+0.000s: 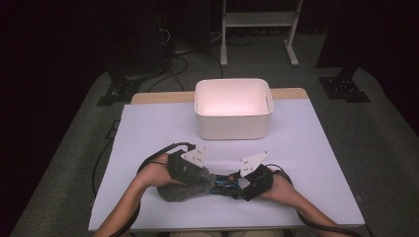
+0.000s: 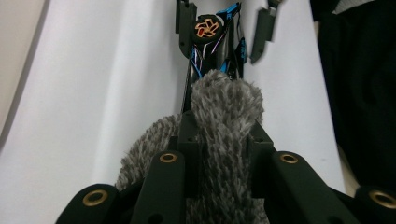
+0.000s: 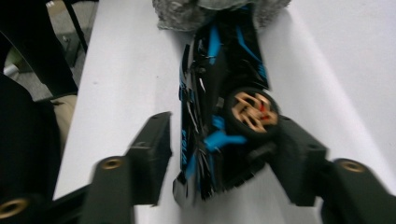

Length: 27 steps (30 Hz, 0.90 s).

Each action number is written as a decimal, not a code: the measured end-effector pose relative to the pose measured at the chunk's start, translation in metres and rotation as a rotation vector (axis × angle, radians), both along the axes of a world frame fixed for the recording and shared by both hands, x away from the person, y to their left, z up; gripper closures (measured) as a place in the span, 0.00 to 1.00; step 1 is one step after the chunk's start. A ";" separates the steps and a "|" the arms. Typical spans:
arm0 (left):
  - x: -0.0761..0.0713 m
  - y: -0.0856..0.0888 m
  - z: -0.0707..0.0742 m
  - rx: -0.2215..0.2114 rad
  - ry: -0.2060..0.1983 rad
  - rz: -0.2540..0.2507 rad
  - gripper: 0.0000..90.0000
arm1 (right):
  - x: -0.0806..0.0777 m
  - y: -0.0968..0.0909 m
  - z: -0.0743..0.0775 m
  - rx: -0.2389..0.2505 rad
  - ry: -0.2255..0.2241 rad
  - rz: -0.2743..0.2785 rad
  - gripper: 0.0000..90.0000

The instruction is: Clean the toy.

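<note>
Forearms came in at the near counter [image 1: 306, 133] edge, a gripper in each hand. Left gripper [image 1: 190, 170] was clenched on the grey fuzzy cloth [image 1: 183, 187]; in the left gripper view the pile bulged up between its fingers [image 2: 184, 140] and both pressed into it. That cloth [image 2: 224, 121] lay draped over one end of the black-and-blue toy car [image 1: 225, 180], which lay on its side on the white counter, well short of the white bin [image 1: 232, 108] and roughly centred in front of it. Right gripper [image 1: 252, 180] sat at the car's other end. In the right gripper view the car [image 3: 219, 107] lay between the fingers [image 3: 149, 149]: one touched the side with the gold-spoked wheel [image 3: 252, 112], the other stood off with a visible gap, so not clamped, just straddling. Bin stood at the counter's far side, apart from both grippers.
</note>
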State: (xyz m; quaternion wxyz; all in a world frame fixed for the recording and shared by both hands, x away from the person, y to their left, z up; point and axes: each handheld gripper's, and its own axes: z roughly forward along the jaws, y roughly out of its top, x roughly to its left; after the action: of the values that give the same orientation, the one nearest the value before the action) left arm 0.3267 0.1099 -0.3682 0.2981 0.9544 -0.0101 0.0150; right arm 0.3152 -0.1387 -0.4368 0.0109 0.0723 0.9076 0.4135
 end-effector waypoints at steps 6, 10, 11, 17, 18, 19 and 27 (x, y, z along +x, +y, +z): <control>-0.005 -0.023 0.006 0.008 -0.001 -0.062 0.82 | -0.006 0.002 0.001 -0.006 -0.003 0.035 0.63; -0.006 -0.048 0.006 0.025 -0.013 -0.114 0.83 | -0.009 0.003 0.002 -0.012 -0.016 0.027 0.63; -0.005 -0.054 0.006 0.026 -0.010 -0.124 0.83 | -0.009 0.003 0.002 -0.011 -0.019 0.025 0.63; -0.004 -0.073 0.002 0.058 -0.002 -0.154 0.83 | -0.008 0.000 0.000 0.007 0.015 0.006 0.63; -0.004 -0.072 0.001 0.053 0.006 -0.152 0.83 | -0.008 -0.001 0.000 0.009 0.016 0.008 0.63; -0.004 -0.070 0.001 0.046 0.014 -0.146 0.83 | -0.008 -0.002 0.001 0.006 0.011 0.007 0.63; -0.004 -0.074 0.001 0.033 0.015 -0.152 0.83 | -0.011 -0.004 0.002 0.005 0.001 -0.004 0.64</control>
State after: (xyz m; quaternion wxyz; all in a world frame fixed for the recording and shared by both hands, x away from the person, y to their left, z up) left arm 0.3227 0.0362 -0.3668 0.2827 0.9557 -0.0806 -0.0152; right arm 0.3043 -0.1424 -0.4351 0.0108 0.0742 0.9065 0.4155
